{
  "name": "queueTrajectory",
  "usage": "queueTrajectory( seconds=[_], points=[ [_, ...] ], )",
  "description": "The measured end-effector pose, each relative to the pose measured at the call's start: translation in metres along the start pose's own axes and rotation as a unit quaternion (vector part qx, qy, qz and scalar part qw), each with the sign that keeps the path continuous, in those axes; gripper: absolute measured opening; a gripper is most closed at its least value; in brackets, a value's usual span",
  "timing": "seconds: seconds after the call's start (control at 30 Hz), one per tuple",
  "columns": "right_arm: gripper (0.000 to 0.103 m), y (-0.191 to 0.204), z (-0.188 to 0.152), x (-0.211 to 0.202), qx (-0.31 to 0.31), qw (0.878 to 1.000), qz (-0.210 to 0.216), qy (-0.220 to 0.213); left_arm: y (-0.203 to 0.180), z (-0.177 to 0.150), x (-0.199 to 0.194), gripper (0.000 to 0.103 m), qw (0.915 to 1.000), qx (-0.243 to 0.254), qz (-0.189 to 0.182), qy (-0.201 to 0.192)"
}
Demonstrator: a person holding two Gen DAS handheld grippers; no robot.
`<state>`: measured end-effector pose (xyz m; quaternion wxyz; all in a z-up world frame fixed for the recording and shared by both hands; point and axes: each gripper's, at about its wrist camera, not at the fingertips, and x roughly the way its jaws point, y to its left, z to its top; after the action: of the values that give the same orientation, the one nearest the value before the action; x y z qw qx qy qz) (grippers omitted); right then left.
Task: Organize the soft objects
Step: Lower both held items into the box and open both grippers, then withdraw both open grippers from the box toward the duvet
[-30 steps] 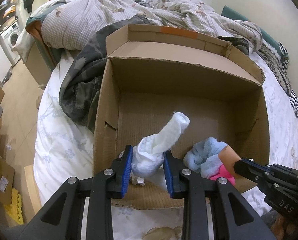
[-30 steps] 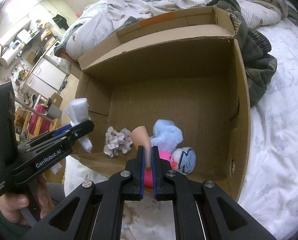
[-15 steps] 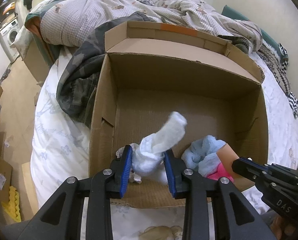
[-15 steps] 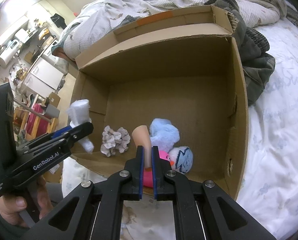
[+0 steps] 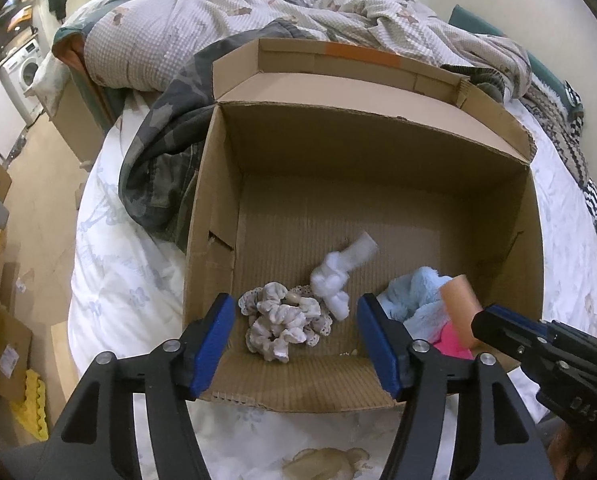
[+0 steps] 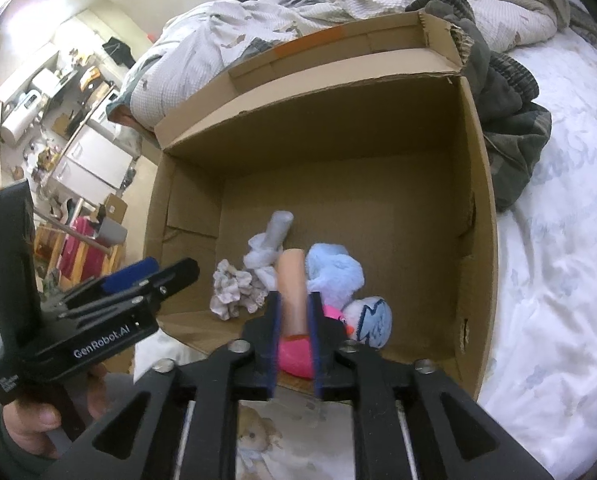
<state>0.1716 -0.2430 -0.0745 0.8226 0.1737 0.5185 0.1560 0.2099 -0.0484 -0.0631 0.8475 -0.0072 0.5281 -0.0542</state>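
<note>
Left wrist view first: the left claw (image 5: pixel 294 332) is spread wide with nothing between its blue pads (image 5: pixel 212 338), a change from half a second ago, when it pinched the white sock (image 5: pixel 340 276). That sock now lies loose on the floor of the box (image 5: pixel 214 216), just ahead of the claw, its tube end pointing away to the right. The lacy scrunchie (image 5: pixel 280 322) sits right between the open pads, a little farther in, touching the sock's bunched end. To the claw's right lies a blue plush (image 5: pixel 412 300), and beyond it the right claw (image 5: pixel 482 322) comes in from the side, with "DAS" readable on its black body. It holds a peach tube (image 5: pixel 460 304) over something pink (image 5: pixel 454 342).

Over to the right wrist view: the right claw (image 6: pixel 292 314) is clamped on the peach tube (image 6: pixel 292 280), as it was a second ago, with the pink piece (image 6: pixel 296 354) just below its pads. The blue plush (image 6: pixel 334 272) lies just right of the tube, and a white ball with a blue zigzag (image 6: pixel 368 320) sits beside the right pad. Left of the claw, sock (image 6: pixel 268 246) and scrunchie (image 6: pixel 236 290) rest on the box (image 6: pixel 478 240) floor. Far left, the left claw (image 6: pixel 154 274) reads "GenRobot.AI", gripped by a hand (image 6: pixel 38 420).
</note>
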Motion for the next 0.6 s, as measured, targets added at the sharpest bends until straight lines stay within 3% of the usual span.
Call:
queueTrajectory(
  seconds=[0.03, 0.1, 0.6],
  points=[
    [0.051, -0.0017, 0.0005, -0.0009, 0.006, 1.000, 0.001, -0.002, 0.0008, 0.0001, 0.0002, 0.061, 1.0000, -0.002, -0.001, 0.001],
    [0.075, -0.0056, 0.0005, -0.0046, 0.020, 1.000, 0.000, -0.013, 0.0018, -0.0001, 0.0004, 0.061, 1.0000, -0.004, -0.001, 0.001],
    [0.075, -0.0095, 0.0019, -0.0069, 0.030, 0.999, -0.008, -0.019, 0.0011, -0.0013, 0.0020, 0.061, 1.0000, 0.000, 0.003, 0.004]
  ],
)
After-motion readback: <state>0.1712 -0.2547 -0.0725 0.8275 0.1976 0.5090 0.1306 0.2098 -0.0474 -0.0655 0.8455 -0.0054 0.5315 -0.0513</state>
